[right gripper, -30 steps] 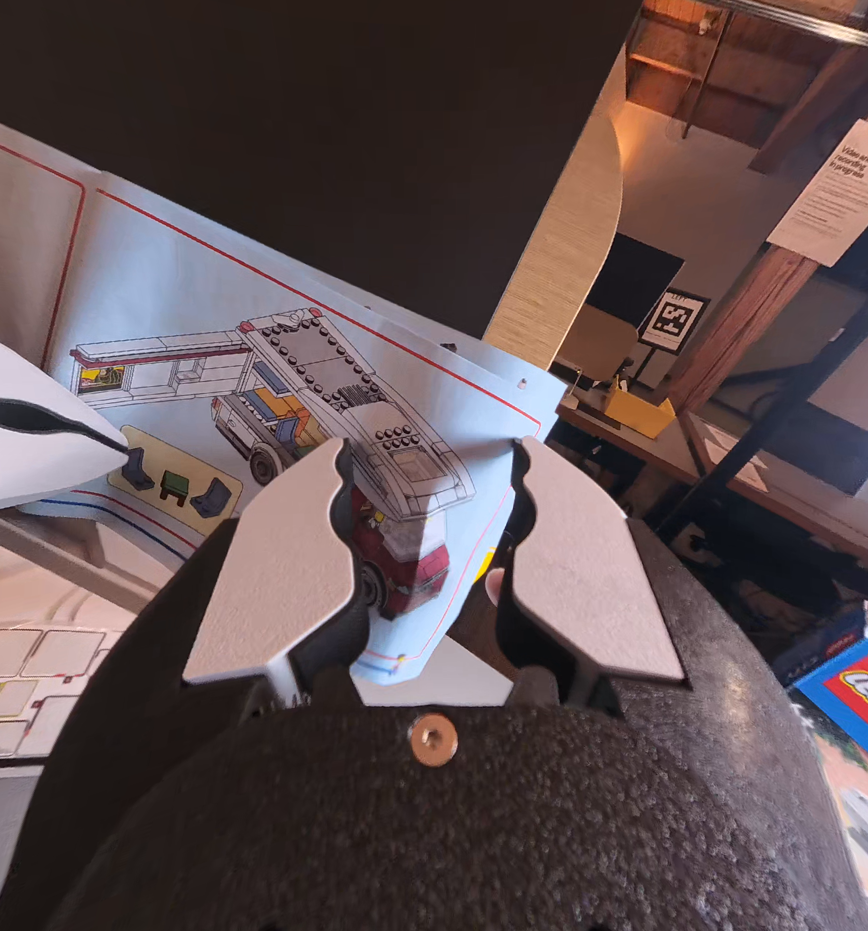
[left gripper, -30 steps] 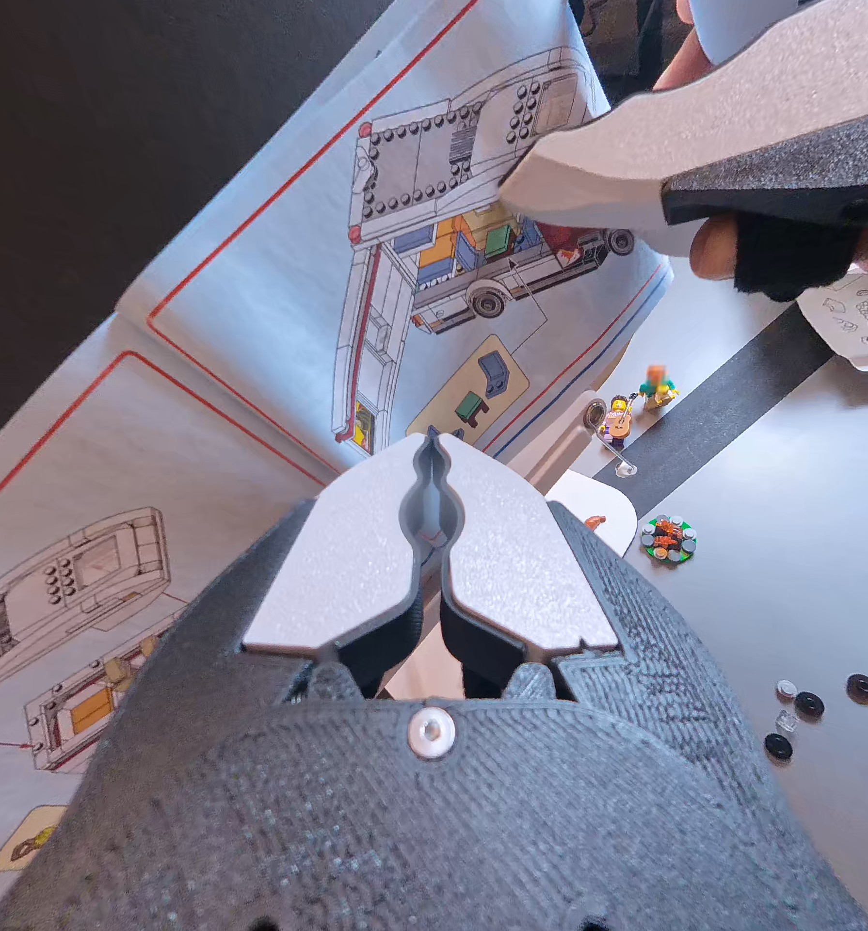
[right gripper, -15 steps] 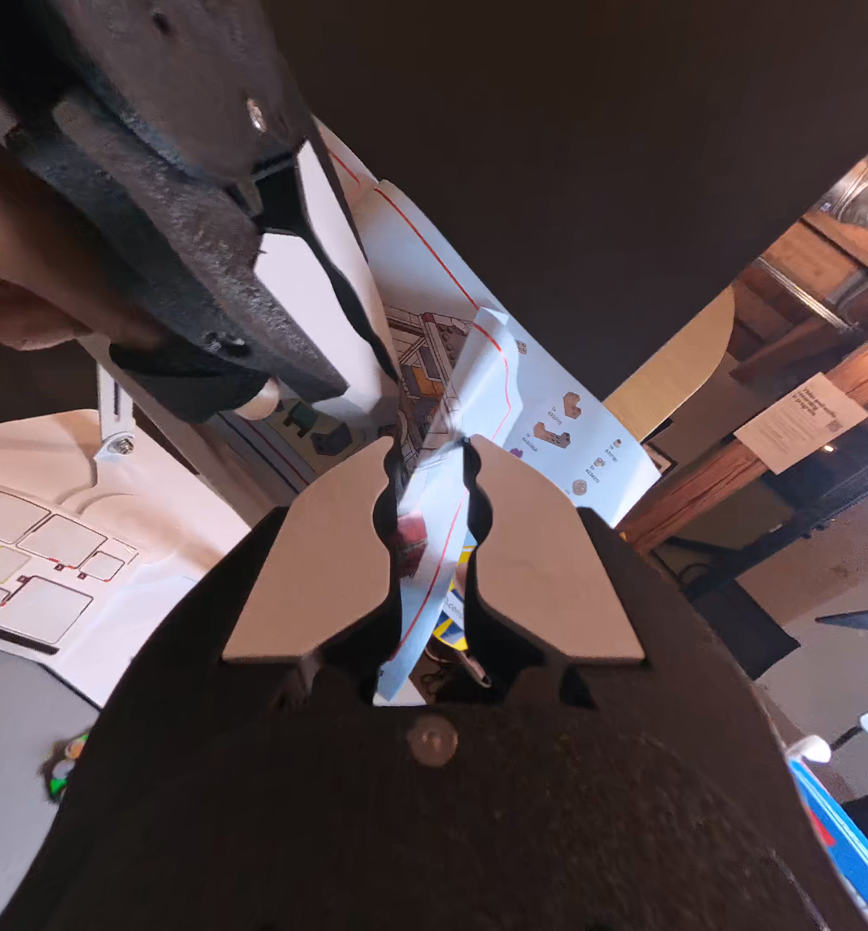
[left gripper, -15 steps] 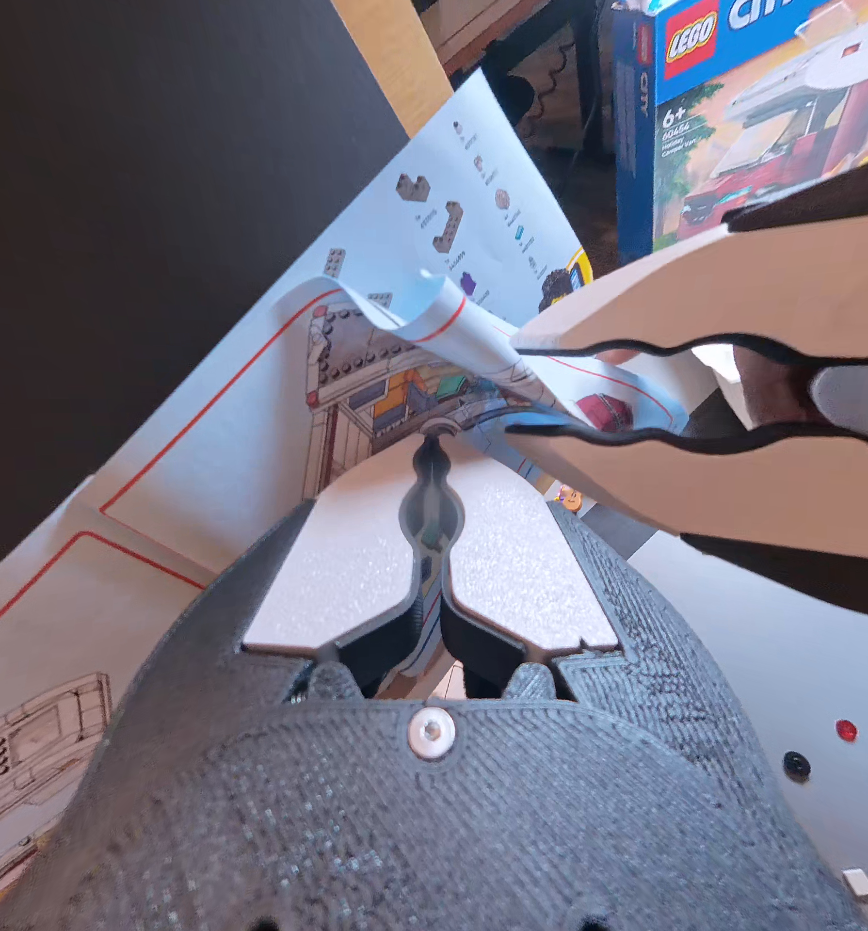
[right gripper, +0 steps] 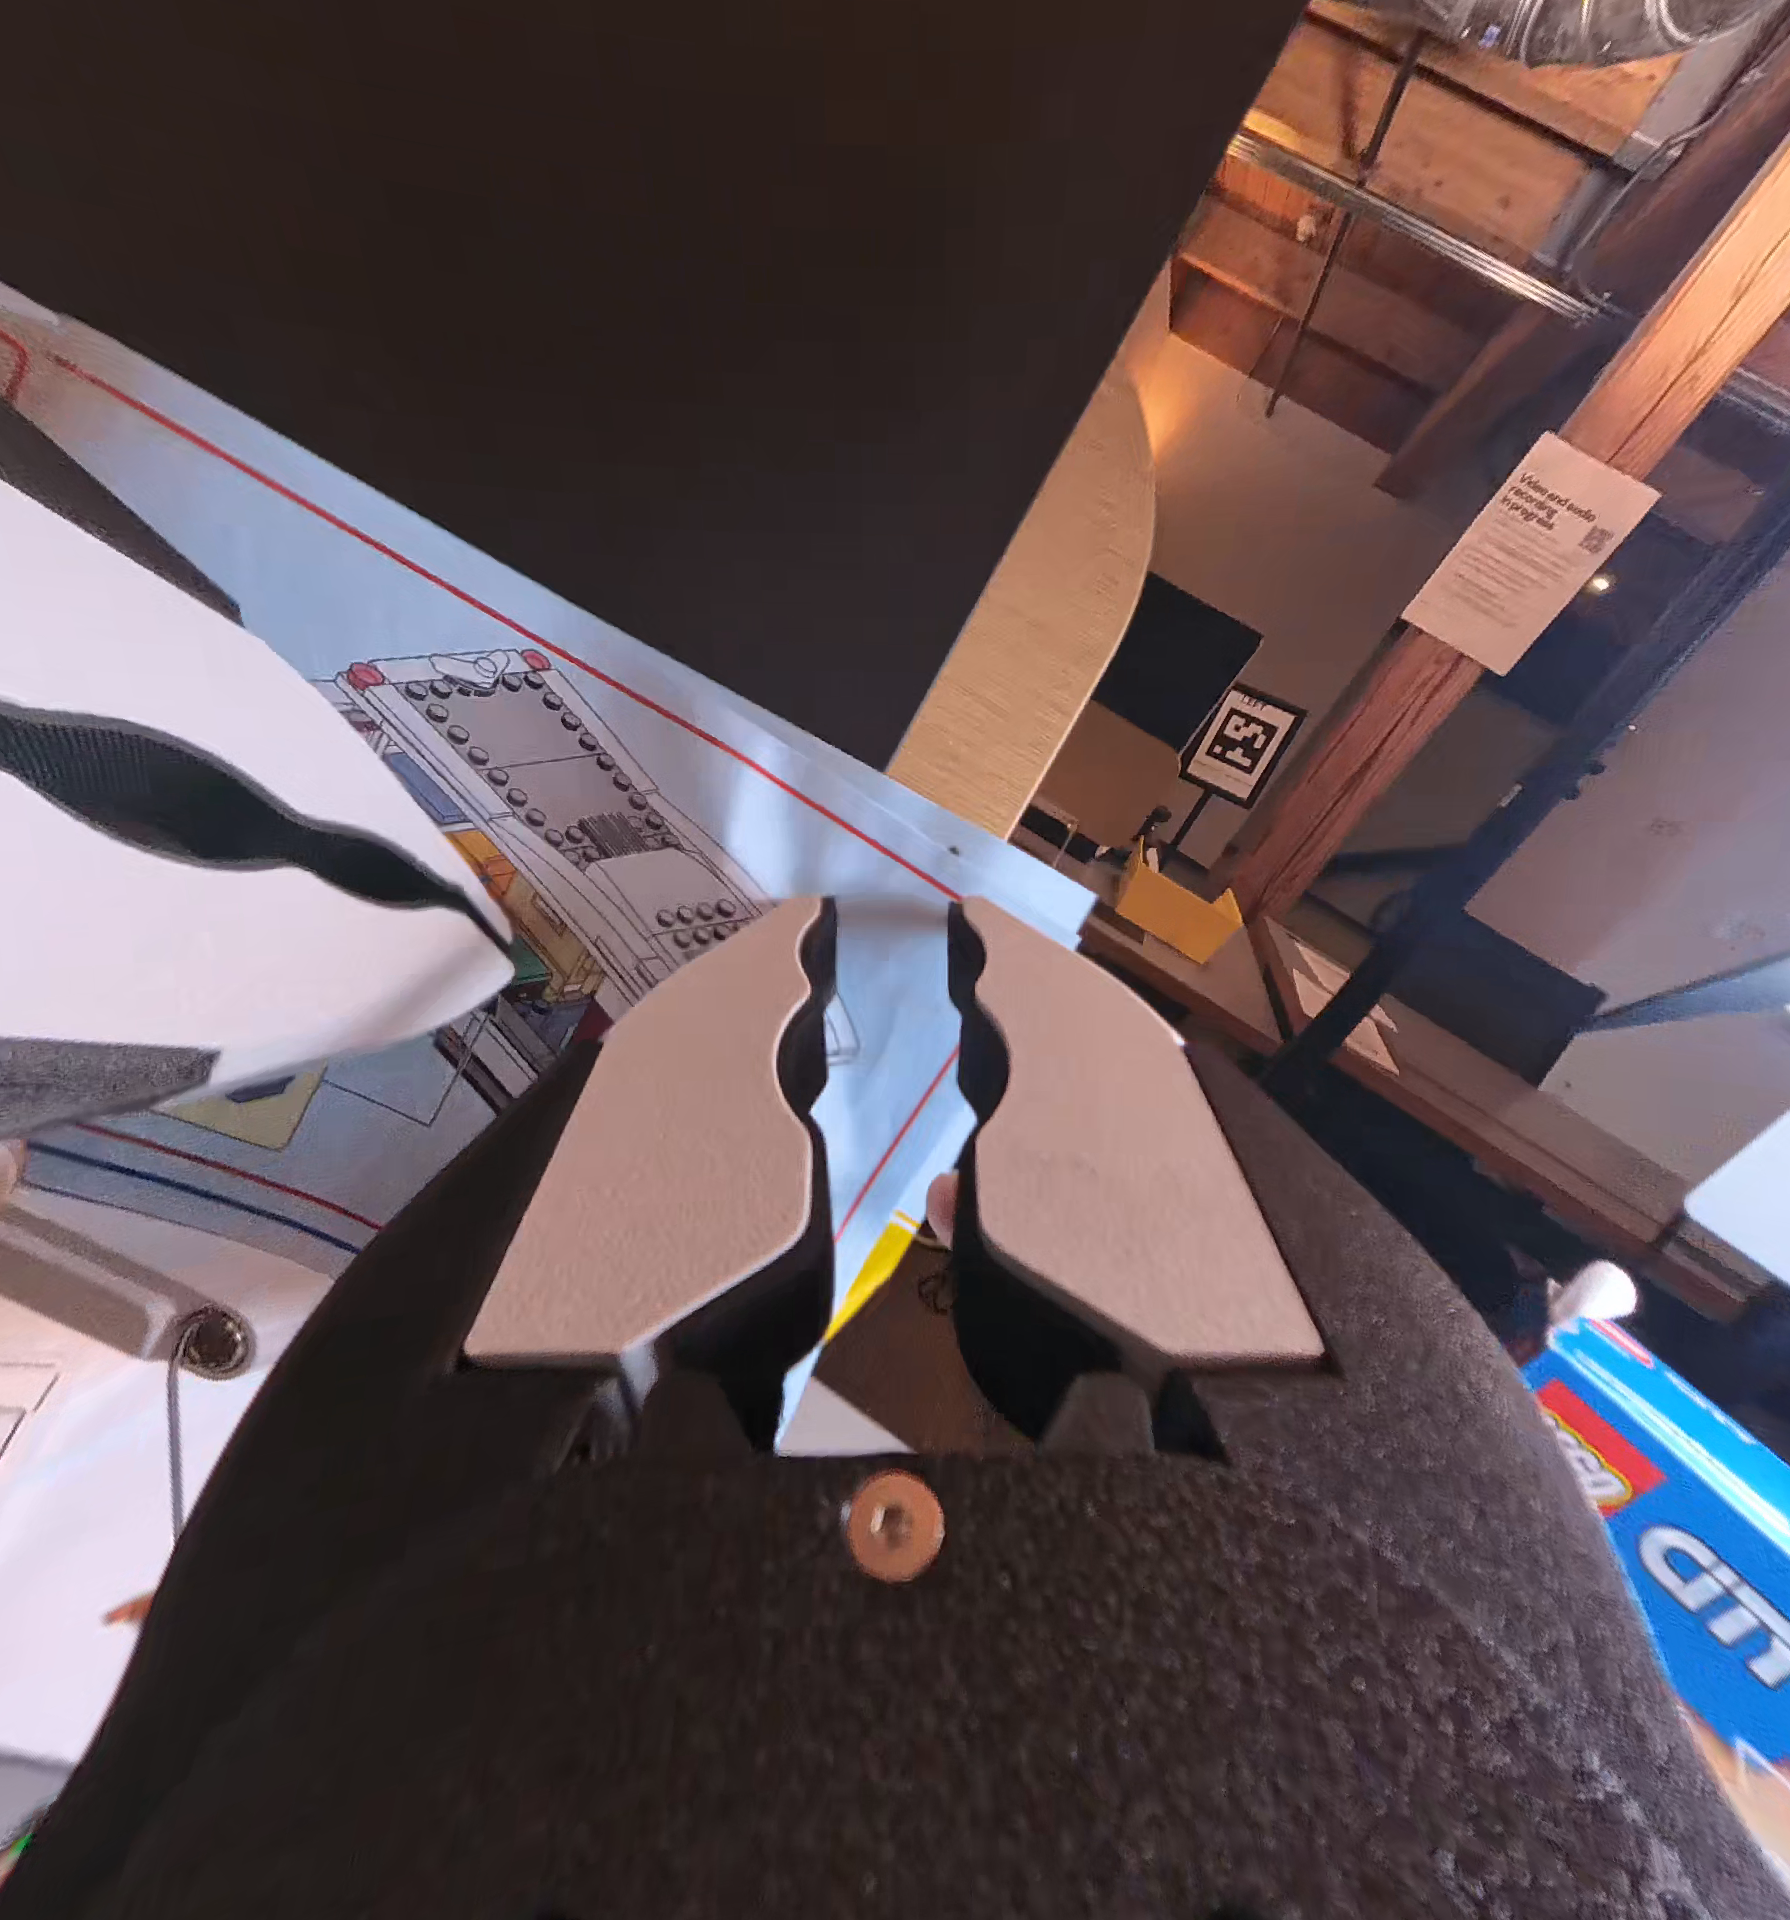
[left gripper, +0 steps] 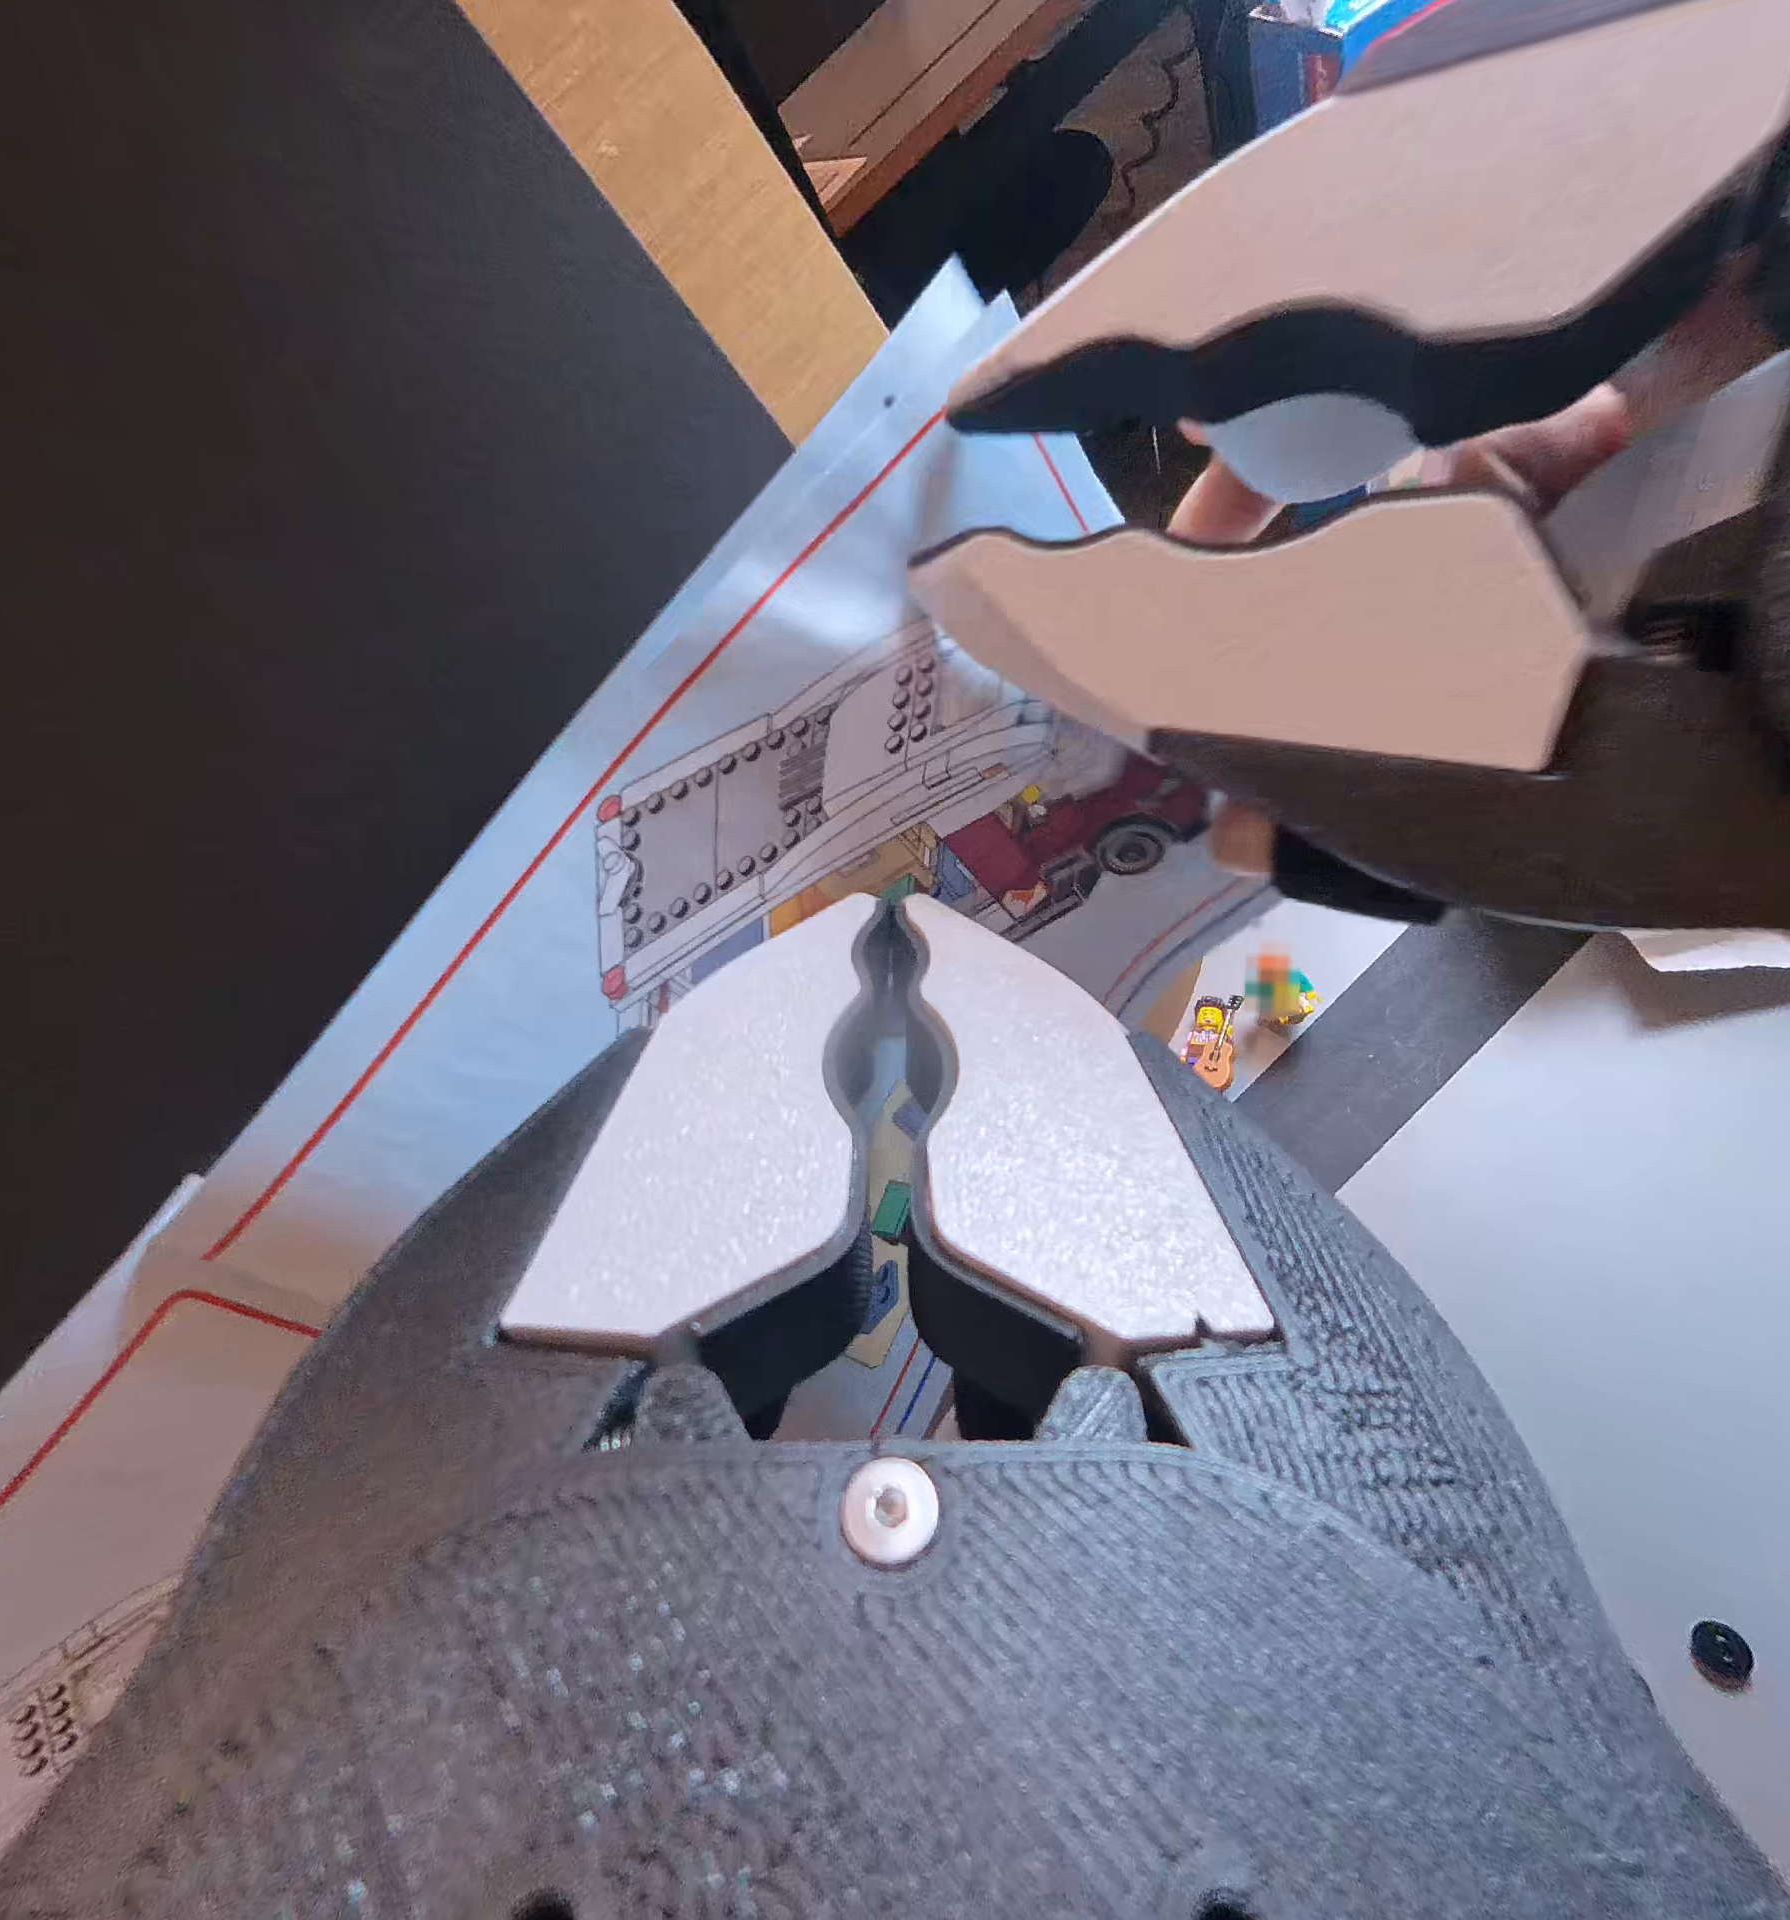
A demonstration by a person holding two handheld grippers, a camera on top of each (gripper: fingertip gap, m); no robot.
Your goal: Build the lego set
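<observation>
A black board [left gripper: 247, 520] stands right behind the booklet [left gripper: 517, 997], with a pale wood panel [left gripper: 683, 166] beyond it. On the grey desk [left gripper: 1597, 1247] to your right stand two small toy figures [left gripper: 1215, 1031] beside a black strip [left gripper: 1390, 1039], and a few dark and red studs [left gripper: 1720, 1652] lie nearer you. A blue toy box [right gripper: 1722, 1538] sits low on the right.

The booklet lies open and tilted against the board: light-blue pages with red border lines and a drawing of a camper van.

Your left tongs [left gripper: 891, 909] are together, lying over the page; whether they pinch it I cannot tell. Your right tongs [right gripper: 889, 914] are apart, with the page's corner passing between the fingers [right gripper: 683, 1122], and no pad visibly presses on it.
</observation>
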